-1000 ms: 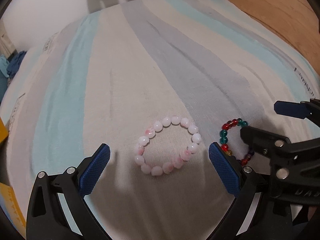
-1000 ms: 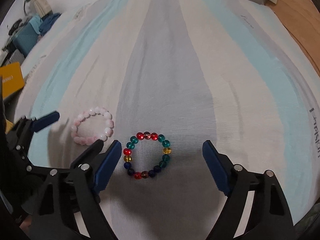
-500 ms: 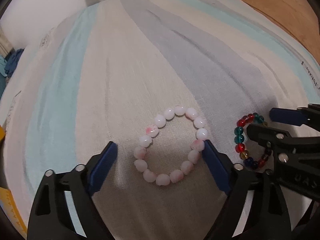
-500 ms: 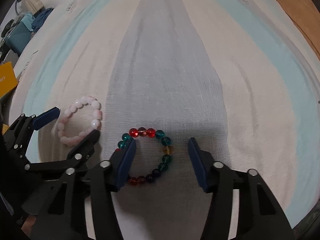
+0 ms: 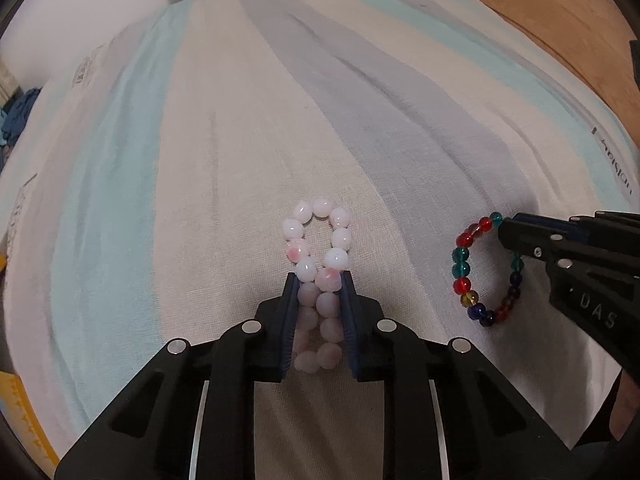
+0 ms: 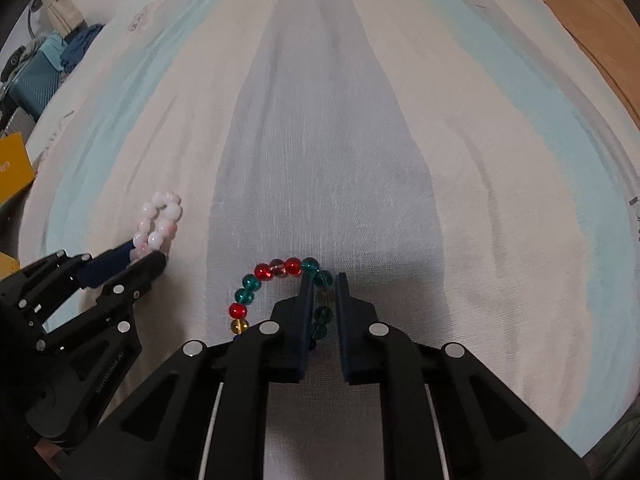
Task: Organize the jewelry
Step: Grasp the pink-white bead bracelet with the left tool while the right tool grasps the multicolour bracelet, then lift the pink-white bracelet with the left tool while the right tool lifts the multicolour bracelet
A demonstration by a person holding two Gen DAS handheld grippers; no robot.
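Note:
A pink and white bead bracelet point(image 5: 297, 251) lies on the striped bedcover point(image 5: 248, 128), squeezed into a narrow loop. My left gripper point(image 5: 319, 280) has its jaws closing, and the pads press on both sides of the bracelet's near half. To its right lies a bracelet of red, teal, yellow and blue beads point(image 5: 461, 286). In the right wrist view my right gripper point(image 6: 323, 278) is shut on the right side of this coloured bracelet point(image 6: 262, 271), with the left half curving free. The pink bracelet point(image 6: 161, 216) and left gripper point(image 6: 149, 257) show at the left there.
The bedcover point(image 6: 328, 140) spreads far ahead of both grippers. A wooden floor point(image 5: 560, 20) runs along its right edge. A yellow box point(image 6: 12, 168) and a teal case with blue clothes point(image 6: 48, 68) sit off the left side.
Both grippers went from wide open to closed. The left one moved forward and pinched the round pink bracelet flat. The right one closed on the coloured bracelet's right side.

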